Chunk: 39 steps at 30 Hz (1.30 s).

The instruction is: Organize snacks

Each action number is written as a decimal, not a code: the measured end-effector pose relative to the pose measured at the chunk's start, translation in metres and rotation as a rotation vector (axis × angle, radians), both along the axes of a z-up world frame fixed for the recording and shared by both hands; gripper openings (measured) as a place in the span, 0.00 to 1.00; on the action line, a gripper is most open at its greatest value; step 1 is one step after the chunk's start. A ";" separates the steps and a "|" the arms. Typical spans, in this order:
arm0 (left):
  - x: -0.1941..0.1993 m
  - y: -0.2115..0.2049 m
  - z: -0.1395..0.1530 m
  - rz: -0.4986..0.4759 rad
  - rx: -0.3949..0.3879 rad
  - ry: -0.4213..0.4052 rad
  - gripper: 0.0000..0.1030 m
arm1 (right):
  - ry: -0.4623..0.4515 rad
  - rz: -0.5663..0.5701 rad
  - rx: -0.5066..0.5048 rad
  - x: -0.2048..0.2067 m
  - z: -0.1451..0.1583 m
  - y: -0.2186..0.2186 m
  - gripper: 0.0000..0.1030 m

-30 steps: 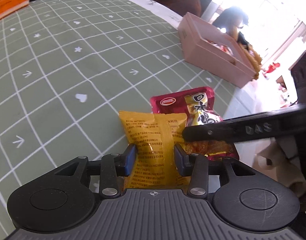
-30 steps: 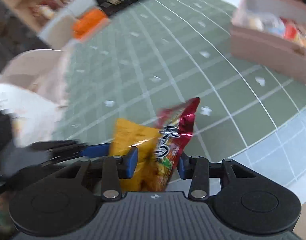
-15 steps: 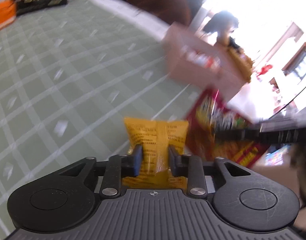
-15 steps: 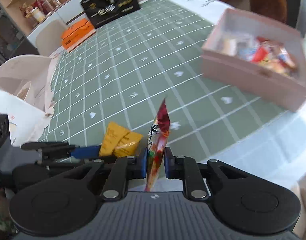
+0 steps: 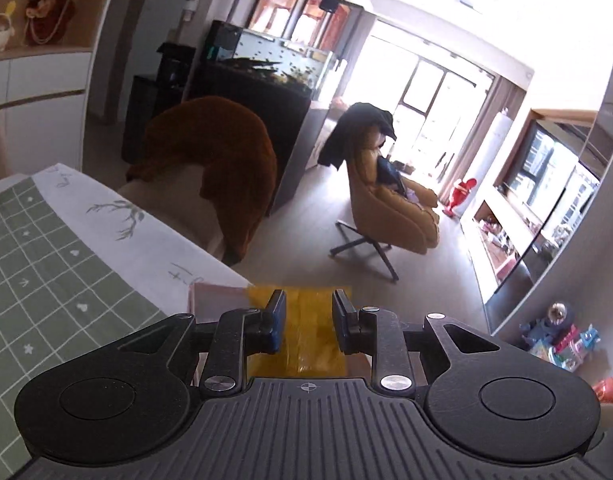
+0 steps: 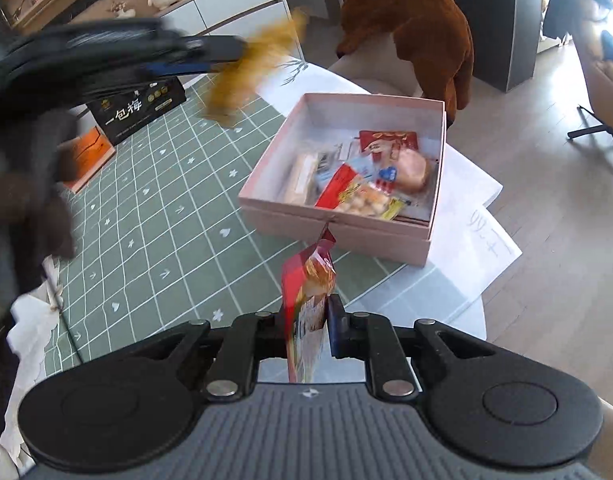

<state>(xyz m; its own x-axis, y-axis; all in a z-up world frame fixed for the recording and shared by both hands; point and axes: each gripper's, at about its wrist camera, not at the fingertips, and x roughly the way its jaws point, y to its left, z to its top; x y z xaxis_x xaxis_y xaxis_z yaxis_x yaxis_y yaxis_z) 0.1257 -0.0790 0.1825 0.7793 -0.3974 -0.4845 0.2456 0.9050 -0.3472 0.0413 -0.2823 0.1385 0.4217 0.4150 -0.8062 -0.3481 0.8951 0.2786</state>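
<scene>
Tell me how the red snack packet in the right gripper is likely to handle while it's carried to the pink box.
The red snack packet is pinched edge-on in the right gripper and stands up past the pads, so it probably holds its shape somewhat. Its glossy film looks slippery. It seems light and should drop easily into the pink box.

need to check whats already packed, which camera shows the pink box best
The right wrist view. It looks down into the open pink box, showing all four walls and the snack packets piled inside. The left wrist view catches only a pale pink corner of the box, mostly hidden behind the left gripper and its yellow snack packet.
</scene>
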 end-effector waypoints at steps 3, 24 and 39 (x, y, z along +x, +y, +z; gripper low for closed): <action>-0.002 0.017 -0.014 0.044 -0.061 0.010 0.28 | 0.001 -0.016 0.043 0.011 -0.003 -0.015 0.14; -0.128 0.084 -0.127 0.169 0.272 0.193 0.28 | -0.122 -0.259 -0.034 0.038 -0.050 0.050 0.27; -0.135 0.075 -0.165 0.138 0.380 0.064 0.32 | -0.254 -0.297 -0.224 -0.032 -0.122 0.158 0.73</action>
<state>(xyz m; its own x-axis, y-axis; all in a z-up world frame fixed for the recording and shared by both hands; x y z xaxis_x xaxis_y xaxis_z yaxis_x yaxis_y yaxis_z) -0.0096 -0.0040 0.0178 0.7765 -0.0742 -0.6257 0.1014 0.9948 0.0079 0.0096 -0.1245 0.0166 0.6925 0.0733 -0.7177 -0.0992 0.9951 0.0059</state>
